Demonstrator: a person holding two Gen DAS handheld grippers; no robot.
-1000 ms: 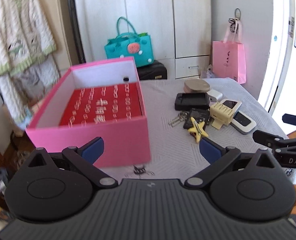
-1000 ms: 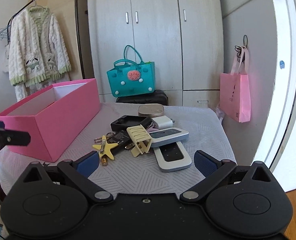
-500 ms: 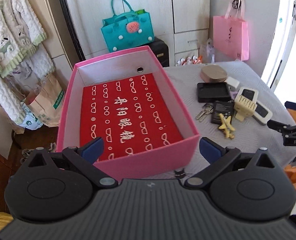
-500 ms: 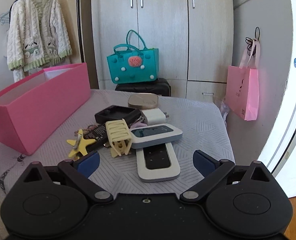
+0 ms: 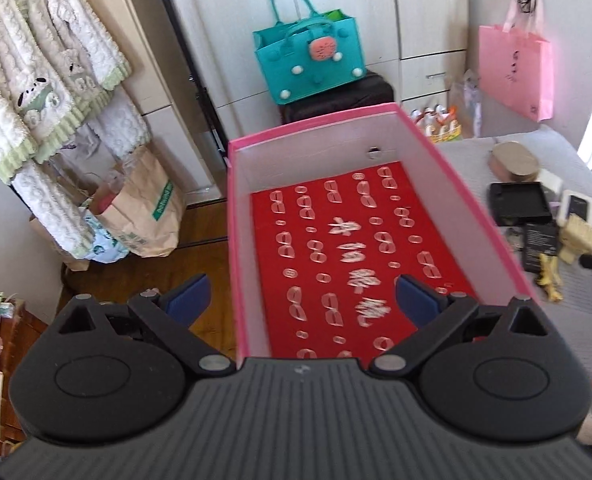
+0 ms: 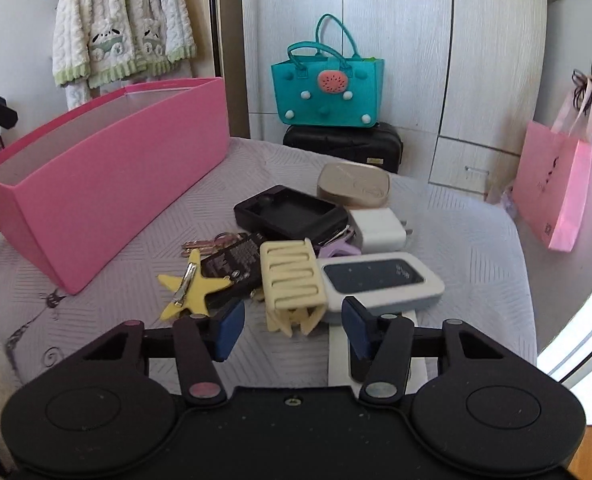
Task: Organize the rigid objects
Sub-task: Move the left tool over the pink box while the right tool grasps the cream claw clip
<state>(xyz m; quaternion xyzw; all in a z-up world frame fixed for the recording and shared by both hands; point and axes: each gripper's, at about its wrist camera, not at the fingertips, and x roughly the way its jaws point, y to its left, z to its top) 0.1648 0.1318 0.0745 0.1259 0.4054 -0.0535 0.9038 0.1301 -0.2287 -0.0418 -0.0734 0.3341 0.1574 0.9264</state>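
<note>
A pink box (image 5: 492, 236) with a red printed liner stands open at the table's left; it also shows in the right wrist view (image 6: 107, 184). My left gripper (image 5: 302, 298) is open and empty, held above the box's near end. My right gripper (image 6: 291, 322) is open, its fingertips either side of the near end of a cream hair claw (image 6: 291, 280). Around the claw lie a yellow star clip (image 6: 193, 288), a grey-white device (image 6: 380, 280), a black case (image 6: 291, 216), a white charger (image 6: 380, 228), a tan oval case (image 6: 354, 184) and keys (image 6: 203, 244).
A grey patterned cloth covers the table (image 6: 472, 248). A teal bag (image 6: 328, 88) sits on a black suitcase (image 6: 344, 144) behind the table. A pink bag (image 6: 556, 184) hangs at the right. A cardigan (image 5: 35, 80) and paper bags (image 5: 143, 208) are at the left.
My left gripper has risen and shifted left, over the box's near end. My right gripper has moved forward and down to the cream hair claw, and its jaws have narrowed.
</note>
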